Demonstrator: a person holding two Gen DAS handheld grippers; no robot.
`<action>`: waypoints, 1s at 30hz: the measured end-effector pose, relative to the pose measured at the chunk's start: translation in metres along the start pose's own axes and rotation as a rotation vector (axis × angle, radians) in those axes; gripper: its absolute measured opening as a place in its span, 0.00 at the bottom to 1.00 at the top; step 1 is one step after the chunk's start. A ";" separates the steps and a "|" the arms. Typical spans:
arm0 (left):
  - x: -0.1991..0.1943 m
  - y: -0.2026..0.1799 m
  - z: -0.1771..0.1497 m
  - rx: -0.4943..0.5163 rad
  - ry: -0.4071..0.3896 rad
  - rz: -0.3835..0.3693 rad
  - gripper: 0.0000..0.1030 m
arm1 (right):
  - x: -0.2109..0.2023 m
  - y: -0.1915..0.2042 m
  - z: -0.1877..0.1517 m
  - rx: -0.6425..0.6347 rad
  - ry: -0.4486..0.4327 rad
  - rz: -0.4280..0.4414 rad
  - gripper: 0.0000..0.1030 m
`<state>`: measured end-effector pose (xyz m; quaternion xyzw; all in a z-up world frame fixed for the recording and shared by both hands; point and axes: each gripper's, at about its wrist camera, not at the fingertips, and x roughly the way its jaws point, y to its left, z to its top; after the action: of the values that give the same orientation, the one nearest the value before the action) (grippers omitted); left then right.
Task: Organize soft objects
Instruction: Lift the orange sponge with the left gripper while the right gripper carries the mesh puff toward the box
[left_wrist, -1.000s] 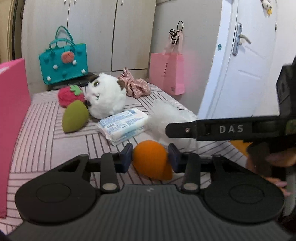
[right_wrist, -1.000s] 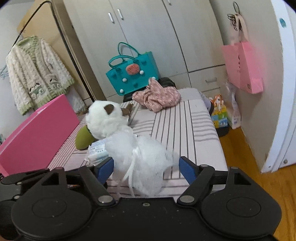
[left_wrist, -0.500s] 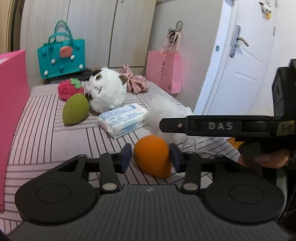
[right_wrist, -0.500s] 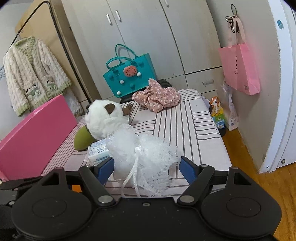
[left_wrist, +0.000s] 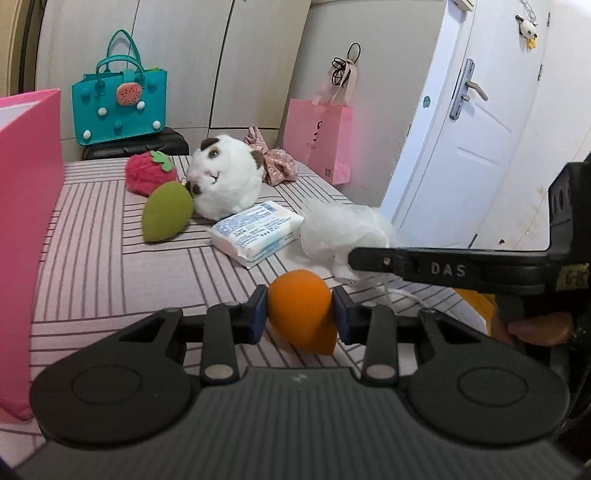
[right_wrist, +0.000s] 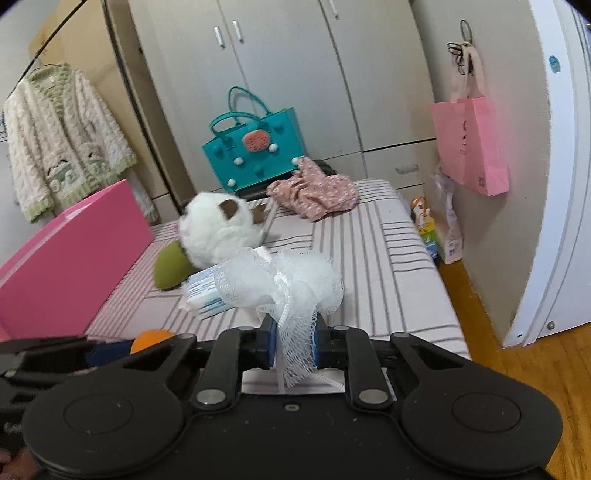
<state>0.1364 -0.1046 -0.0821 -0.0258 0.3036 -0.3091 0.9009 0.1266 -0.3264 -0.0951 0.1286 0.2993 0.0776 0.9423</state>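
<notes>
My left gripper (left_wrist: 300, 317) is shut on an orange egg-shaped sponge (left_wrist: 301, 308) and holds it just above the striped bed (left_wrist: 92, 258). My right gripper (right_wrist: 294, 347) is shut on a white mesh bath puff (right_wrist: 280, 277), also seen in the left wrist view (left_wrist: 340, 236). A white plush animal (left_wrist: 225, 177), a green sponge (left_wrist: 166, 218), a red plush strawberry (left_wrist: 147, 173) and a white tissue pack (left_wrist: 255, 232) lie on the bed beyond.
A pink box (left_wrist: 26, 221) stands at the bed's left edge. A floral cloth (right_wrist: 314, 192) lies at the far end by a teal bag (right_wrist: 255, 147). A pink paper bag (right_wrist: 469, 144) hangs on the wall. The bed's right edge drops to a wooden floor (right_wrist: 517, 369).
My right gripper has shut on the white mesh puff, which it only straddled before. My left gripper still holds the orange sponge and has risen slightly.
</notes>
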 end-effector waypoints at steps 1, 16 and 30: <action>-0.003 0.001 0.000 -0.002 -0.001 0.001 0.34 | -0.002 0.002 0.000 -0.005 0.004 0.002 0.20; -0.056 0.003 0.008 0.014 0.130 -0.046 0.34 | -0.028 0.038 -0.007 0.010 0.162 0.176 0.20; -0.112 0.026 -0.007 0.028 0.165 -0.032 0.35 | -0.076 0.091 0.011 -0.179 0.245 0.366 0.21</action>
<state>0.0767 -0.0183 -0.0348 0.0074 0.3719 -0.3287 0.8681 0.0652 -0.2588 -0.0182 0.0861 0.3751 0.2882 0.8768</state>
